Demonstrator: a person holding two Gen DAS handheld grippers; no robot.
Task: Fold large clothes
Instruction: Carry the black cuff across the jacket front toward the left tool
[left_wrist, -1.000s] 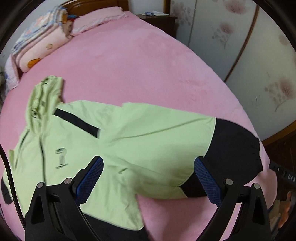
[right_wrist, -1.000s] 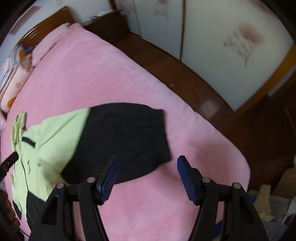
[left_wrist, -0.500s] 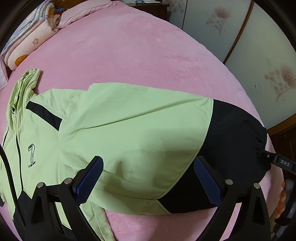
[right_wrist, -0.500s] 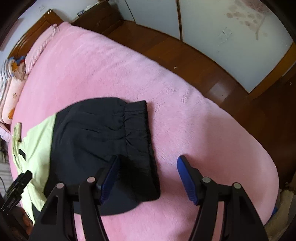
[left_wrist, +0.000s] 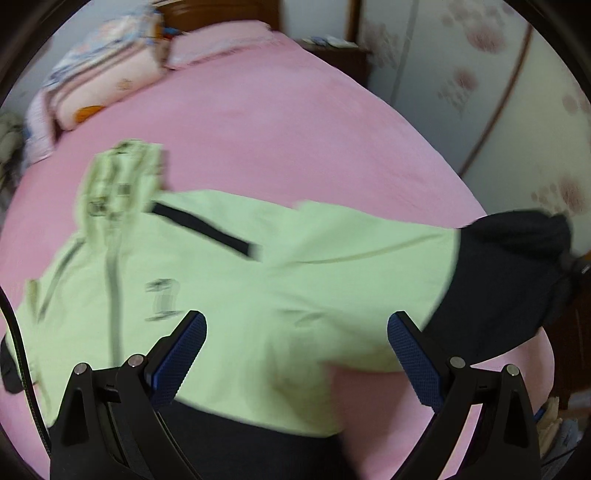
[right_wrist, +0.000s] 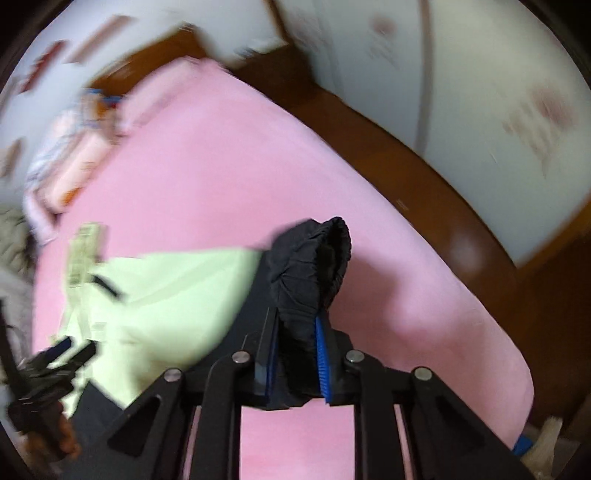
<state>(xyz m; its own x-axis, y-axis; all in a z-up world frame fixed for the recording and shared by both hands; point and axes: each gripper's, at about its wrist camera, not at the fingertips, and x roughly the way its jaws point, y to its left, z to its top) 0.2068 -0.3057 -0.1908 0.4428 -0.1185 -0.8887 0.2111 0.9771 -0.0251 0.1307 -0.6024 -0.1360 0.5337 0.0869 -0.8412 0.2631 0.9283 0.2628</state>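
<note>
- A light green jacket with black trim lies spread on the pink bed cover, its hood pointing toward the headboard end.
- The jacket's black sleeve cuff is bunched up and lifted off the cover, pinched between the two blue pads of the right gripper.
- The right gripper's jaws are drawn close together on that dark fabric, with only the thickness of the cloth between them.
- The green sleeve runs from the cuff back to the left of the right wrist view, toward the jacket body.
- The left gripper hangs over the lower chest area of the jacket, its jaws spread wide and nothing between them.
- Whether the left fingers touch the cloth cannot be told; the green fabric fills the gap between them.
- In the left wrist view the black sleeve end rises at the far right, just beyond the right-hand blue pad.
- Folded bedding is stacked near the headboard, well apart from the jacket.
- Both views are blurred by motion.
</note>
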